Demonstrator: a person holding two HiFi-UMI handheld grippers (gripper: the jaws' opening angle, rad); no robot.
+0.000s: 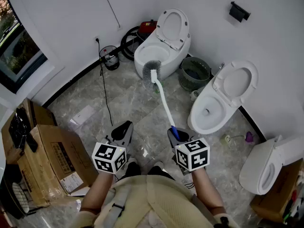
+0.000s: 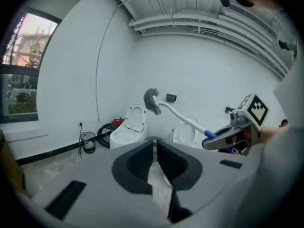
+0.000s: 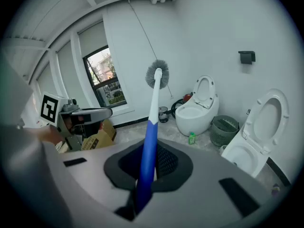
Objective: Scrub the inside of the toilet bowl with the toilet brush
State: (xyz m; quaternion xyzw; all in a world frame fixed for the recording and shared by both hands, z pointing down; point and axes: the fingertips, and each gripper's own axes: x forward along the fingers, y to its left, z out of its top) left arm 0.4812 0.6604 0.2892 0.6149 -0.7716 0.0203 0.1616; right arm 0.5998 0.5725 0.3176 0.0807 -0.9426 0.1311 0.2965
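Brush (image 1: pixel 163 99), bristly grey head on curved white-blue handle, is clamped in the right hand-held gripper (image 1: pixel 175 133); left hand-held gripper (image 1: pixel 122 128) closed, empty.

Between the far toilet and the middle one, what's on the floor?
A green mesh waste basket stands on the floor between the far toilet and the middle toilet, shown plainly in the head view.
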